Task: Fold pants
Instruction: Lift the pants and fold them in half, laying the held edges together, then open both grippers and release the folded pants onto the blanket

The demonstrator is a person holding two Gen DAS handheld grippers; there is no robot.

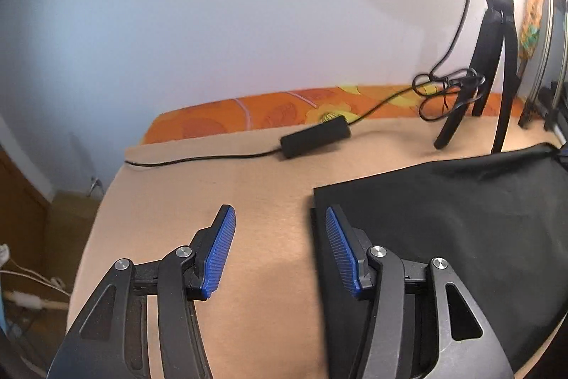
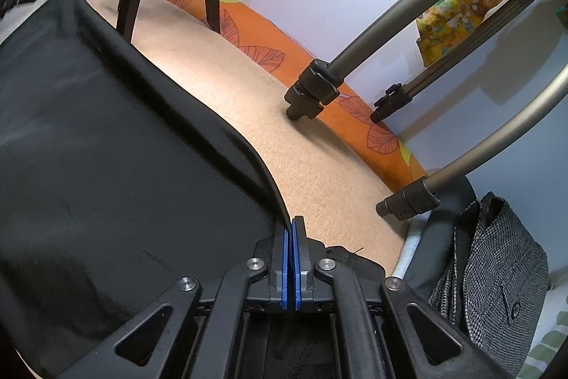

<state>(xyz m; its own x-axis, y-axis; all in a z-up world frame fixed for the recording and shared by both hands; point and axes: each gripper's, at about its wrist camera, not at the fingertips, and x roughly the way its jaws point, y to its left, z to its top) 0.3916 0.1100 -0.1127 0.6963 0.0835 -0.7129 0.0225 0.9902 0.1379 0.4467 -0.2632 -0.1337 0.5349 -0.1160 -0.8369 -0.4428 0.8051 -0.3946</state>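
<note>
Currently we hold the pants (image 2: 106, 166) hem clenched in the right gripper (image 2: 291, 229); left gripper (image 1: 280, 226) released, pants corner at its 1 o'clock.

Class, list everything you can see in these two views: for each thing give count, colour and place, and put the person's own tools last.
pants: one, black, flat on the beige cover, one edge pinched by the right tongs
cover: one, beige, spread over the surface
sheet: one, orange floral, along the wall edge
adapter: one, black, on the cover, cable attached
tripod: one, black, legs on the cover
grey tripod: one, three legs near the sheet
tweed garment: one, grey, right of the cover
left tongs: blue pads, open, at the pants' corner
right tongs: blue pads, shut on the pants' edge
</note>
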